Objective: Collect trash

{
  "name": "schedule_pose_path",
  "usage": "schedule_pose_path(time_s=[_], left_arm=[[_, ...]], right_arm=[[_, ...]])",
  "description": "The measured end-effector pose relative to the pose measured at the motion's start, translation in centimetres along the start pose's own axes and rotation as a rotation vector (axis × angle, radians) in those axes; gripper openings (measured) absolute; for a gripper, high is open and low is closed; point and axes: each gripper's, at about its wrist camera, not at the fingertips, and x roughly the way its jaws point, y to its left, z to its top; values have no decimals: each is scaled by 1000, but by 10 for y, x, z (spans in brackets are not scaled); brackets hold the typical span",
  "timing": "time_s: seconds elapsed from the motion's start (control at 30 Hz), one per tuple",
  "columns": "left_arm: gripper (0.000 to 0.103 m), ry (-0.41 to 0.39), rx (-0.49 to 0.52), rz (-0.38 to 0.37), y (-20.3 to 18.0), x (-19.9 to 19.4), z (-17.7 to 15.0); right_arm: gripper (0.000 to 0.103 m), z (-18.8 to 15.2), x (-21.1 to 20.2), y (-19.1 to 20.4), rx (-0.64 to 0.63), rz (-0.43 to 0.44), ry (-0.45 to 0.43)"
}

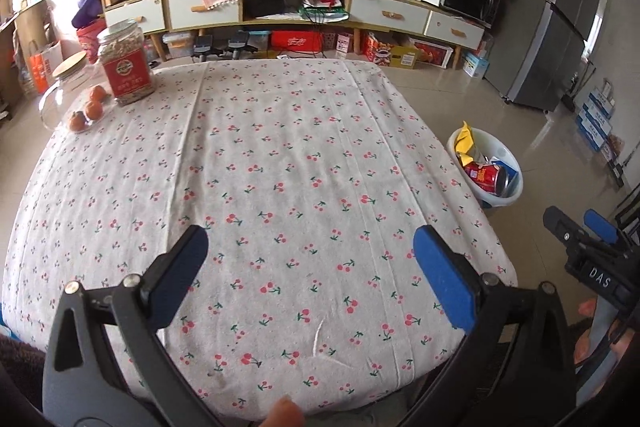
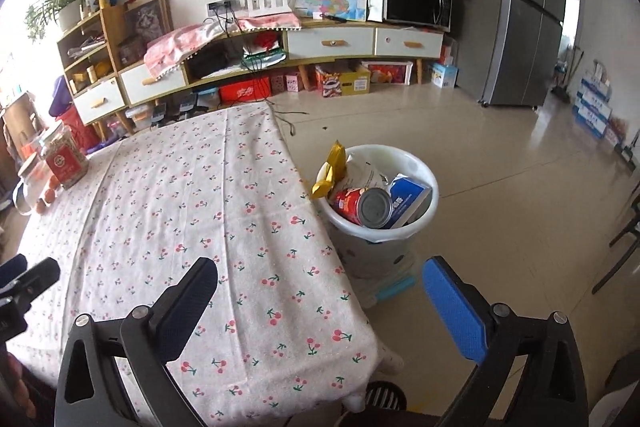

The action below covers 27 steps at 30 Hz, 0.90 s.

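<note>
A white trash bin (image 2: 418, 223) stands on the floor by the table's right edge. It holds a red can (image 2: 362, 205), a yellow wrapper (image 2: 334, 171), a blue-white carton (image 2: 408, 199) and a crumpled bag. The bin also shows in the left wrist view (image 1: 516, 183). My left gripper (image 1: 310, 249) is open and empty above the near part of the cherry-print tablecloth (image 1: 280, 147). My right gripper (image 2: 320, 281) is open and empty over the table's near right corner, short of the bin. It also shows at the right edge of the left wrist view (image 1: 580, 227).
A red-labelled jar (image 1: 126, 67), a glass jar with a wooden lid (image 1: 68, 83) and several small oranges (image 1: 90, 107) sit at the table's far left corner. A long cabinet (image 1: 280, 7) lines the far wall. A grey fridge (image 2: 520, 7) stands at the right.
</note>
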Motion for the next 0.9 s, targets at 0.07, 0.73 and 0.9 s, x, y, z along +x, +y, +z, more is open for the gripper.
schedule_pose_path(time_s=[0.07, 0.73, 0.9], left_arm=[[102, 2, -8, 14, 2, 2, -2], [102, -18, -1, 27, 6, 5, -12], [102, -17, -5, 26, 6, 4, -13]], right_arm=[[103, -7, 1, 4, -24, -17, -10], [103, -18, 22, 14, -41, 10, 38], [103, -18, 20, 15, -44, 17, 33]])
